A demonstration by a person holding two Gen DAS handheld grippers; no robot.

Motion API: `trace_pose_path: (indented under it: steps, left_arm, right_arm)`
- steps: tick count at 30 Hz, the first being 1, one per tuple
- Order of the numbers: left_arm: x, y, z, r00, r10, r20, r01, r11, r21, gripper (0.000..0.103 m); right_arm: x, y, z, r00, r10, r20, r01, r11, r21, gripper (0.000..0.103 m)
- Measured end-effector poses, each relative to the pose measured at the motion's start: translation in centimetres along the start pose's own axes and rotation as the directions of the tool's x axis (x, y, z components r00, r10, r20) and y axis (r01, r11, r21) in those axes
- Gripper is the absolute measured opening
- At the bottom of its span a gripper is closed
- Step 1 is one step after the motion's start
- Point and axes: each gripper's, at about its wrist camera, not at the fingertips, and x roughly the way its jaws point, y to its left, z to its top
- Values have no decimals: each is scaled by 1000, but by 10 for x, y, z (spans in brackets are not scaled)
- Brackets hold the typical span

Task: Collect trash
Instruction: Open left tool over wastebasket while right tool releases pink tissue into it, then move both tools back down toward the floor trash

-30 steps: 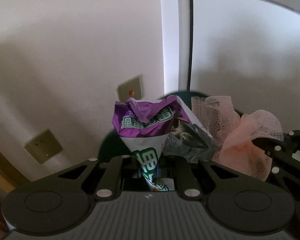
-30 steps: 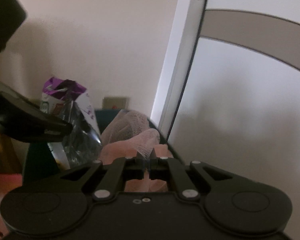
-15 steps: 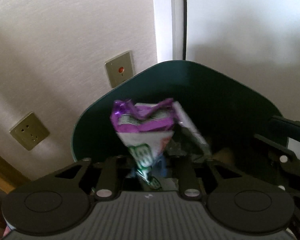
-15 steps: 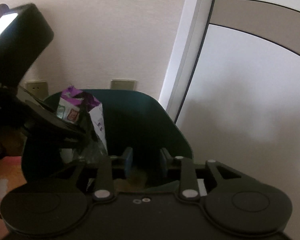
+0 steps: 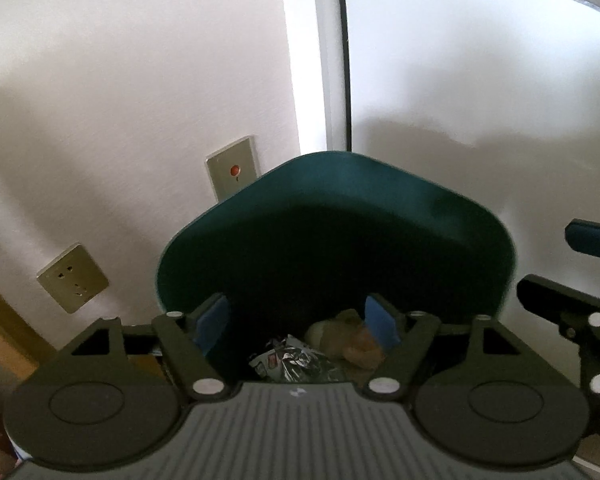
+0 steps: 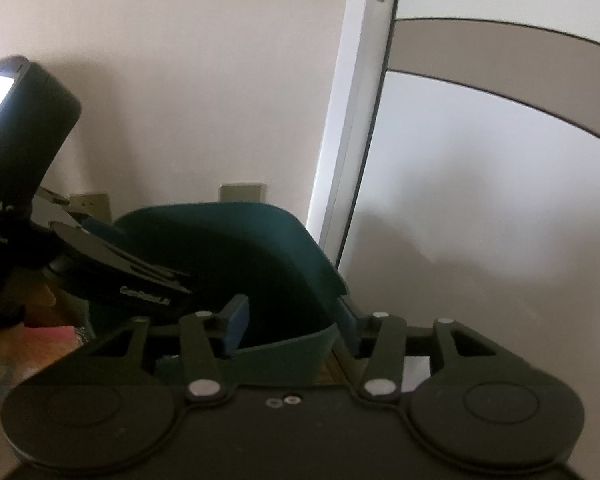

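Indoor room corner: plain white wall, wall socket, switch plate, green bin.

Right gripper over dark green bin — jaws spread, empty — left gripper alongside.

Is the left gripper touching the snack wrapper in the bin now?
Apart. Left wrist view: left gripper open and empty, wrapper lying below inside the green bin.

Dark green bin holds crumpled wrapper, pinkish wad, possibly netting.
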Motion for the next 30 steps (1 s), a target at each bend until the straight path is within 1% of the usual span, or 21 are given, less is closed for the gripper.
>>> trace_pose_path:
  steps: [7, 12, 14, 19, 24, 25, 27, 29, 30]
  left_arm:
    - [-29, -1, -10, 1000, 1, 9, -1, 1000, -7, 77]
    - [-57, -8, -24, 999, -40, 33, 40, 999, 2, 78]
    - [-69, -12, -31, 997, -60, 50, 60, 998, 9, 83]
    - [-93, -27, -52, 991, -113, 70, 111, 993, 37, 83]
    - [-103, -47, -72, 985, -153, 74, 147, 986, 77, 84]
    - [-104, -52, -77, 985, -160, 72, 153, 985, 85, 85]
    - [-104, -60, -85, 982, -177, 67, 169, 980, 102, 95]
    - [-104, -68, -94, 977, -199, 76, 190, 975, 115, 99]
    - [-104, -73, -97, 975, -207, 78, 197, 973, 123, 99]
  right_arm:
    - [-30, -4, -2, 1000, 10, 20, -11, 999, 37, 51]
    - [-56, -7, -14, 1000, 12, 26, -13, 999, 48, 53]
    - [-66, -9, -22, 1000, 17, 24, -18, 998, 52, 53]
    - [-85, -16, -46, 999, 35, 15, -36, 996, 76, 54]
    - [-104, -28, -77, 999, 35, -2, -35, 993, 109, 55]
    - [-107, -31, -84, 999, 33, -6, -32, 993, 116, 55]
    - [-112, -35, -97, 1000, 26, -9, -25, 992, 124, 55]
    - [-117, -40, -111, 1000, 15, -12, -14, 991, 134, 55]
    - [-118, -42, -117, 1000, 12, -13, -10, 990, 140, 55]
